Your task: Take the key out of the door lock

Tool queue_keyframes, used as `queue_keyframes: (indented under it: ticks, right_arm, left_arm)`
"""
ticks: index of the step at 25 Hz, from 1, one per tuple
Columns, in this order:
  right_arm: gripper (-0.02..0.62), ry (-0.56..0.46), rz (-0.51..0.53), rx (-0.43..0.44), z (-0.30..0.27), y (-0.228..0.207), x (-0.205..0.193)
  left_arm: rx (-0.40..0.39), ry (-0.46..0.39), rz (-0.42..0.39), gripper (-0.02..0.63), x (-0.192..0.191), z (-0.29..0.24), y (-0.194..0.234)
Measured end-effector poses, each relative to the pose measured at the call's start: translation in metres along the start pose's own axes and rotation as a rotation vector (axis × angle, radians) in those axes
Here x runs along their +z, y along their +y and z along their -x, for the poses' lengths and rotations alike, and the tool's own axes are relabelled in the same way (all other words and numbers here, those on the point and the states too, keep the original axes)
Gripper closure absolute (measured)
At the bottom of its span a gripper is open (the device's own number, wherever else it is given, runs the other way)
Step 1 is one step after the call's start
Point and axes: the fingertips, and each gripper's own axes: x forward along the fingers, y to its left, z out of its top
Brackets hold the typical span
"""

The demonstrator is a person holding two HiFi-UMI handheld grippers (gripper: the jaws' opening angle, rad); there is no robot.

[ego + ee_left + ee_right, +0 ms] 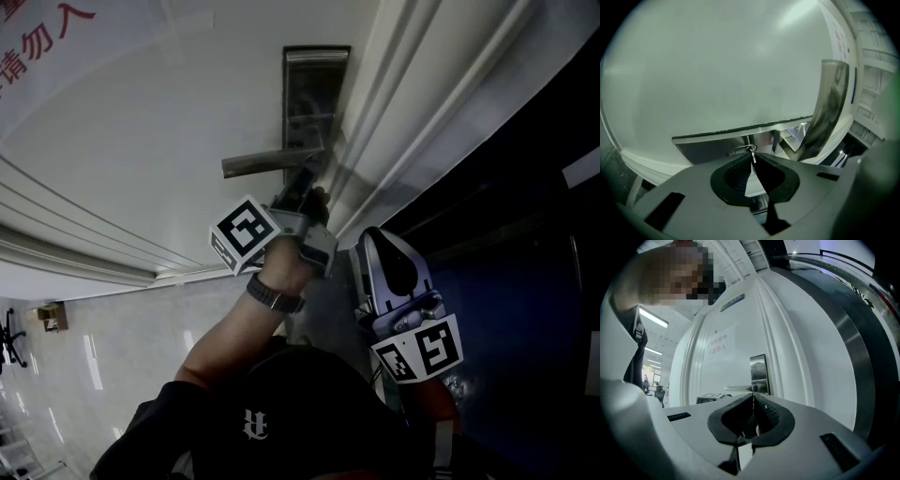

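**Key pinched at lock plate**

L gripper (pixel 753 160) clamped shut on key (pixel 753 157), its small ring (pixel 742 150) just beside steel lock plate (pixel 710 147), near door handle (pixel 829 108). R gripper (pixel 753 398) closed on nothing, apart from lock. Key prob. light, stiff, thin, slick metal. Best gripped flat across head, pulled straight out w/o twisting.

Seemingly an office building: white door (pixel 141 112) with red-lettered notice (pixel 37 28), glossy pale floor (pixel 122 347), strip ceiling lights (pixel 654 318).
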Motion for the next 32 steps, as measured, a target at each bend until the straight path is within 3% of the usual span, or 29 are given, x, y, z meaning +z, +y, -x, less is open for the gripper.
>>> queue_keyframes:
  ticks: [12,29,32]
  right_arm:
    - [0.578,-0.014,0.007,-0.009,0.006,0.002,0.004]
    - [0.578,-0.027,0.012,-0.001,0.032,0.014,0.012]
    - [0.578,-0.019,0.006,0.009,0.01,0.01,0.001]
  left_arm:
    - [0.031,-0.028,0.13,0.595,-0.009,0.011,0.001]
    - [0.043,-0.007,0.119,0.597,-0.031,0.037,-0.008]
    - [0.054,-0.003,0.118,0.597,-0.019,0.033,0.005]
